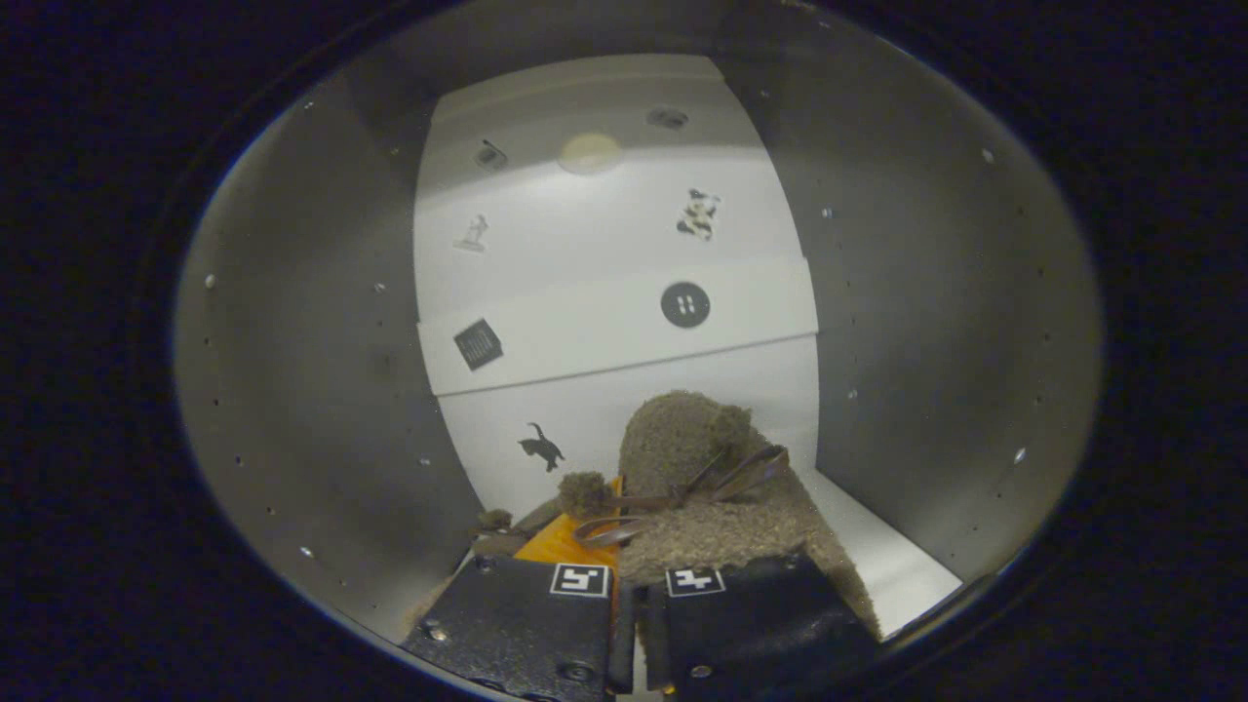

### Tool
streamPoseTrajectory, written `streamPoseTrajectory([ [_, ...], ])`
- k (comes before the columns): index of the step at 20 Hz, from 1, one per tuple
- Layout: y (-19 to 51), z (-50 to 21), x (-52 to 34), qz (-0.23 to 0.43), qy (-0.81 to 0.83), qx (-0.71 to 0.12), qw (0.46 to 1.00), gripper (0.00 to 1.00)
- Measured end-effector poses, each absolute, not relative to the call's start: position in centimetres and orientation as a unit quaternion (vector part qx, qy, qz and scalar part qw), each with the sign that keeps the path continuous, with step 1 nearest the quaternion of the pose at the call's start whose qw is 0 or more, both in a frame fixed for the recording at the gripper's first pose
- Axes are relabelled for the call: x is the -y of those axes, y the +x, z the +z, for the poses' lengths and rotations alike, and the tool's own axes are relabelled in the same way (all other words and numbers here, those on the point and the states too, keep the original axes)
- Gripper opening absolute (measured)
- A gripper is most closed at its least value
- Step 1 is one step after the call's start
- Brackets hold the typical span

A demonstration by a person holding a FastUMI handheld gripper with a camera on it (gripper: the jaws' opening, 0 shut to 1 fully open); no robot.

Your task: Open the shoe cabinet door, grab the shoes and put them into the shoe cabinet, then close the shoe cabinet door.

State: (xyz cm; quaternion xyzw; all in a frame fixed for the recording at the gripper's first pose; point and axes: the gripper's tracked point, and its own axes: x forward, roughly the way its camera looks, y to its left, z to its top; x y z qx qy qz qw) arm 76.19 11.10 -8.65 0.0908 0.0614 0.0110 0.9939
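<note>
Shoe cabinet (pixel 312 370) interior: grey side walls, white back panel (pixel 614 331) with small stickers, no legible writing. Fuzzy brown shoe (pixel 702 487) sits inside on the white floor, toe toward the back panel. Gripper (pixel 629 604) fingers nearly closed, pinching the shoe's near edge.

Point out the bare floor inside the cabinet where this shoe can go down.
Bare white floor lies beside the fuzzy shoe, against the grey side wall. The gripper looks shut on the shoe. The other side, by the opposite wall, is tight.
</note>
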Motion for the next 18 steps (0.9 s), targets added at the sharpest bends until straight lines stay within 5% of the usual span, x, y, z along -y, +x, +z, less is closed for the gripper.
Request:
streamPoseTrajectory([
  [11, 78.5, -13.6, -10.2, -0.040, 0.129, -0.209, 0.969, 0.09],
  [16, 78.4, -13.9, -10.1, -0.053, 0.104, -0.245, 0.962, 0.16],
  [18, 77.7, -13.9, -10.6, -0.043, 0.114, -0.246, 0.962, 0.27],
])
